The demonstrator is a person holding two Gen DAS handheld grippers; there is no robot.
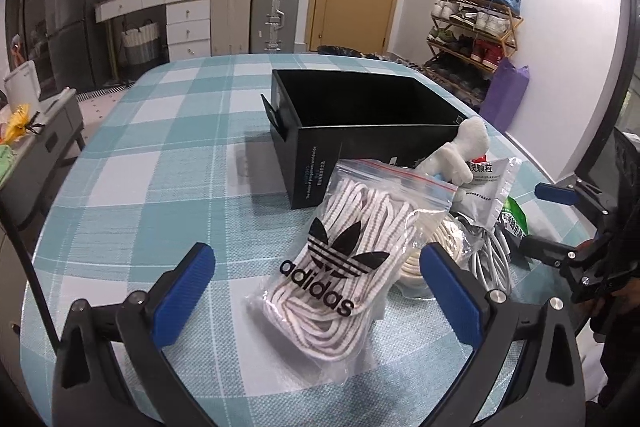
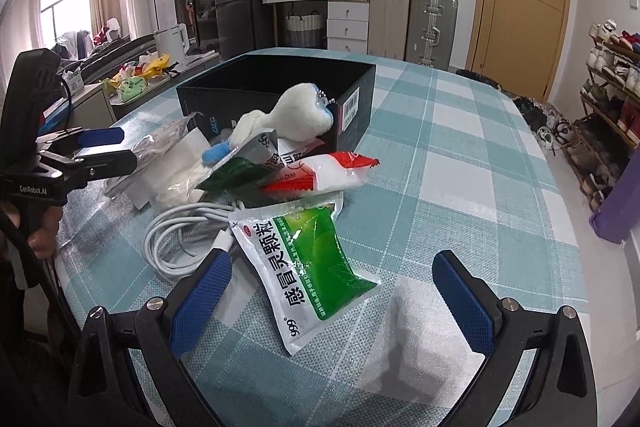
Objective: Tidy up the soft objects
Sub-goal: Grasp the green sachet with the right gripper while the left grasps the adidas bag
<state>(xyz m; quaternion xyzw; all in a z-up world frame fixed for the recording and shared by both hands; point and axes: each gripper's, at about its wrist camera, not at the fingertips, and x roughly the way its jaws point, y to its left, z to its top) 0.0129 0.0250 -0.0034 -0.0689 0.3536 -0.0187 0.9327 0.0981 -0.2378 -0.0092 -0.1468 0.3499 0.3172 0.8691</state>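
step: pre-grasp | left claw (image 1: 316, 291) wide over laces bag (image 1: 344, 259) | right claw (image 2: 332, 299) wide, empty, over green sachet (image 2: 308, 267) | next: close, carry to black box (image 1: 360, 115) at 12 o'clock

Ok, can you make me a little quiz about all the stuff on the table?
1. True or false: the black box already has the plush toy inside it.
2. Which lies between the left gripper fingers? A) adidas bag of laces B) white cable C) red packet
3. Fill in: the packet between the right gripper fingers is white and ____.

Key: 1 false; 2 A; 3 green.
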